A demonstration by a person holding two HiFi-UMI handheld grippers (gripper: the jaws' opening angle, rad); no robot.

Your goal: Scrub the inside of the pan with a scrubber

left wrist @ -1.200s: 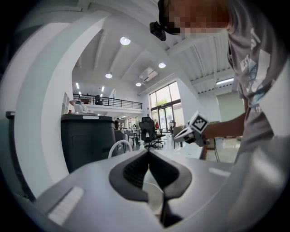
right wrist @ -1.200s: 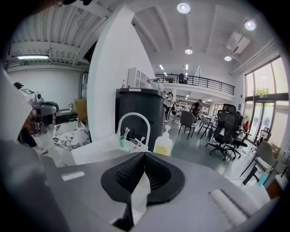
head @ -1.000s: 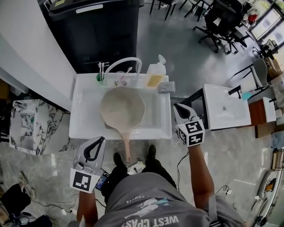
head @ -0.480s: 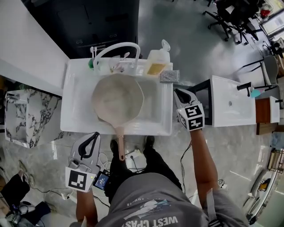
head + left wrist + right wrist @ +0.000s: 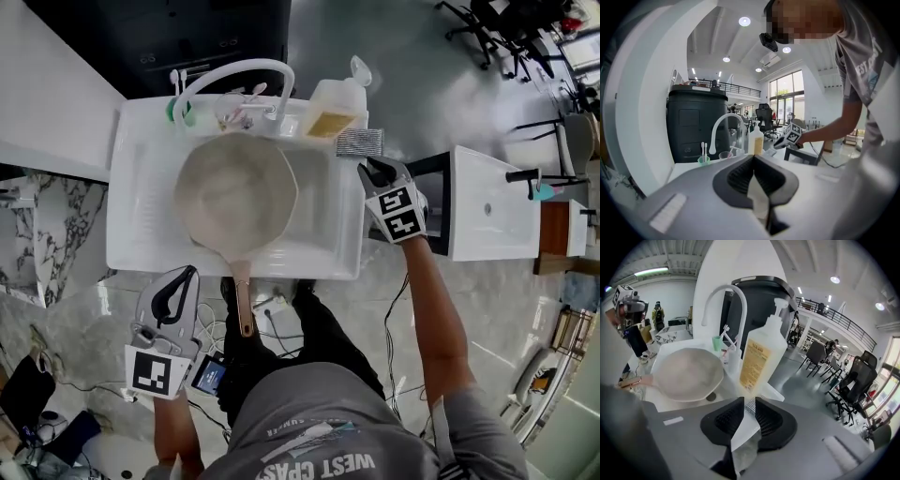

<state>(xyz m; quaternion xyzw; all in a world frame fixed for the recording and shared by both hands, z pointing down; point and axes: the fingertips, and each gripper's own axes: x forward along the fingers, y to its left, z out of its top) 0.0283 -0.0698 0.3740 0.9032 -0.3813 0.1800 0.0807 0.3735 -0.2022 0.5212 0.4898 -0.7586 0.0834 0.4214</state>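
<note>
Since the scrubber (image 5: 360, 142) sits on the back right corner of the sink (image 5: 141, 220) rim, just beside the soap bottle (image 5: 336, 108), the right gripper (image 5: 373, 172) is aimed at it, nose down. Its jaws have just been opening and stand apart. In the right gripper view the scrubber's ribbed edge shows in the gap just past the tips, and the pads aren't pressing on it. No grip yet; my read is that this is the approach for the pick-up.

The left gripper (image 5: 190, 274) hangs low outside the sink front, left of the handle (image 5: 242, 295). Its jaws are together with nothing between them. It's probably parked there to take the handle and steady the pan for scrubbing, but that's a guess.

The pan (image 5: 234, 192) lies open side up in the basin and fills most of the middle, with the handle poking over the front rim toward the person. That keeps the handle reachable and any runoff in the sink. The inside looks pale and empty, with no food or standing water that I can make out. I can't rule out a thin film.

The basin holds only the pan, and the drain (image 5: 711, 398) shows beside it. On the back ledge:
- The faucet (image 5: 230, 73) arches over the pan's far edge.
- A green cup (image 5: 178, 111) holds two toothbrushes (image 5: 704, 150).
- A clear cup (image 5: 724, 155) stands next to it; its contents are too small to tell.
- The soap bottle shows yellow low down, level unclear.

Scrubbing hasn't started.
</note>
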